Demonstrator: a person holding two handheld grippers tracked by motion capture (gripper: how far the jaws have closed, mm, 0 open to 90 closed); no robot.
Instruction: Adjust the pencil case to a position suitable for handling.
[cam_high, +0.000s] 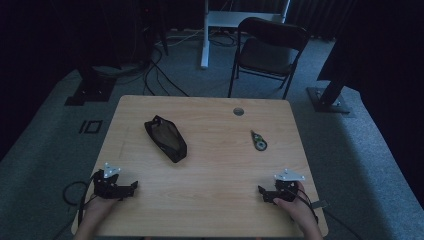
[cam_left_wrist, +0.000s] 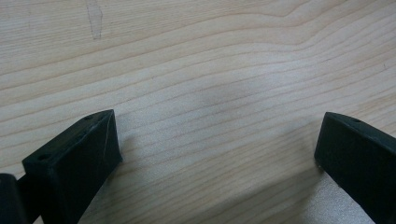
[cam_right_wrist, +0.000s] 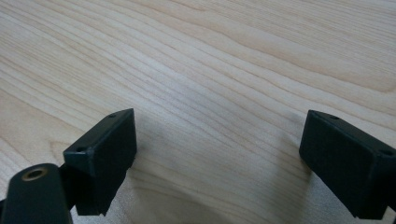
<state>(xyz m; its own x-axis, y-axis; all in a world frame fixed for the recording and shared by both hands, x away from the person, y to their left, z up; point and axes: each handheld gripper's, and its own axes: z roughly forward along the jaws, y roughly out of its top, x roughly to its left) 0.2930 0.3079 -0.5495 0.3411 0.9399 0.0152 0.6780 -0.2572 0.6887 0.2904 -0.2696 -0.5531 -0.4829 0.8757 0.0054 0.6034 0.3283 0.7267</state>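
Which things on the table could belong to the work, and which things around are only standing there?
Likely for the work: black pouch, small green-and-black item, left tongs and right tongs, both open.
Just around: folding chair, floor cables.

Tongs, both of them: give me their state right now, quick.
Left tongs: open, holding nothing, over bare table.
Right tongs: open, holding nothing, over bare table.

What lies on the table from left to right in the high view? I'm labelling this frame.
left gripper → black pouch → round grommet hole → small green-and-black tape dispenser → right gripper
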